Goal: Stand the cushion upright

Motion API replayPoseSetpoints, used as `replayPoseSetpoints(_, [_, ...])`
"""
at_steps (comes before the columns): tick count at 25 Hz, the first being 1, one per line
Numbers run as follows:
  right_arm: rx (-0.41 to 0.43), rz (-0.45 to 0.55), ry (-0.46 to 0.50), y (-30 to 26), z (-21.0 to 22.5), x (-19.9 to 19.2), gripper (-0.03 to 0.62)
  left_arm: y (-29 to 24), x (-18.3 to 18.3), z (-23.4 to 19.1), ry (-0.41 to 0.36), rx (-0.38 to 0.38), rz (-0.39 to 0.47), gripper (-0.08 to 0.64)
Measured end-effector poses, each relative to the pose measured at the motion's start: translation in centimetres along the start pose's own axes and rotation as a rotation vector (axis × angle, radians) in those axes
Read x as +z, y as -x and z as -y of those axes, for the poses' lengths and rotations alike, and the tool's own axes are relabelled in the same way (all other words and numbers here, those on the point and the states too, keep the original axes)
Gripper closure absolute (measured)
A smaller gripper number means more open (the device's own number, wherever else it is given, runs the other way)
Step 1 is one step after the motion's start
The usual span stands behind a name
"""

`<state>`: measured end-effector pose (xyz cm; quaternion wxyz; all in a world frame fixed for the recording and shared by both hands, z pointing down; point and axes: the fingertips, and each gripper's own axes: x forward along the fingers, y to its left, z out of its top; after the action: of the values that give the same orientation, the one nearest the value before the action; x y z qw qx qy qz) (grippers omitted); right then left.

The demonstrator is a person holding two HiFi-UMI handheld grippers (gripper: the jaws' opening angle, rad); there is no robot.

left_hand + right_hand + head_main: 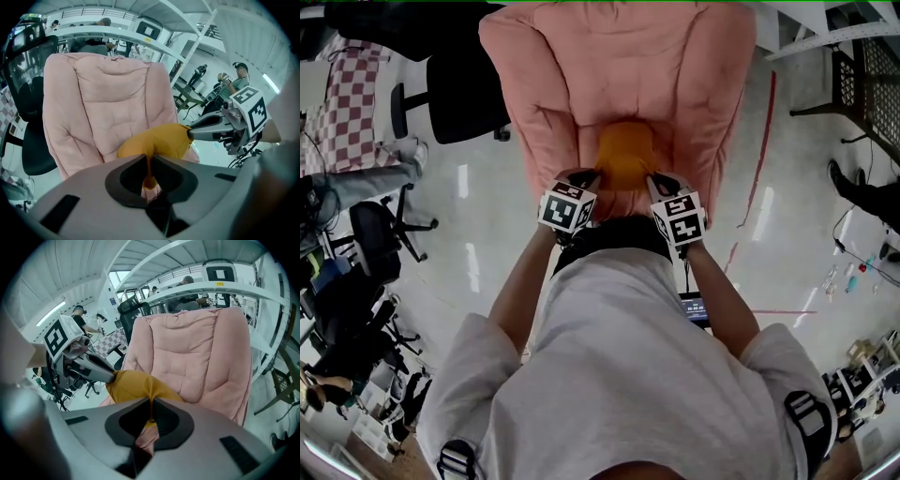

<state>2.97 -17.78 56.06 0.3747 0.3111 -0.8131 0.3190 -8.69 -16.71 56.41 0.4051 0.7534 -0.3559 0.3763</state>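
Fingers [126,180] of my left gripper [149,158]: clenched on a thin fold of the orange cover; the fold runs down between the two pads.
Fingers [129,423] of my right gripper [152,399]: the same, pressed together on a pinch of the orange fabric.
Cushion [625,154]: small and orange, in the hollow of the pink armchair [684,84], in front of the backrest. Each gripper has one of its near corners. Whether its lower side rests on the seat or hangs free, I cannot tell.
Weight: I judge it light; two small pinches of fabric seem enough to carry it.
Stiffness: soft and filled. It bulges between the two grips, and I expect it to sag or fold if only one side is supported.
Surface: plain cloth, which looks neither slippery nor fragile; a firm squeeze should do no harm.
Where to hold: at the two corners of one edge, well apart, as it is held now. A hold in the middle would only gather loose cloth.
Risk: a pinch takes the cover only, not the filling, so the cloth may creep out of the pads if I pull the hands apart too strongly.
Next, in my opinion: bring the free edge down on the seat, lean the cushion against the backrest, then open both hands together so that it does not tip.
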Motion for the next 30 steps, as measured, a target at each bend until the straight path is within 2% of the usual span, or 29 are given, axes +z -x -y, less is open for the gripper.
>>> replayPoseSetpoints(7, [0.036,-0.016,-0.053,0.4,0.4,0.3,0.565,0.3,0.8,0.4,-0.017,-0.044,-0.037,0.508])
replayPoseSetpoints(13, [0.049,-0.042,-0.062,-1.2,1.7,0.0,0.565,-1.8,0.8,-0.6,0.058,-0.071,-0.064,0.508])
replayPoseSetpoints(17, [0.057,-0.039,-0.068,-3.0,3.0,0.6,0.565,-3.5,1.6,-2.0,0.04,-0.041,-0.078,0.508])
replayPoseSetpoints(23, [0.052,-0.012,-0.071,-4.3,3.9,2.2,0.565,-4.2,3.0,-3.7,0.077,-0.009,-0.037,0.508])
replayPoseSetpoints(30, [0.059,0.007,-0.024,-5.7,5.0,4.1,0.563,-5.0,4.7,-5.3,0.064,0.019,-0.016,0.508])
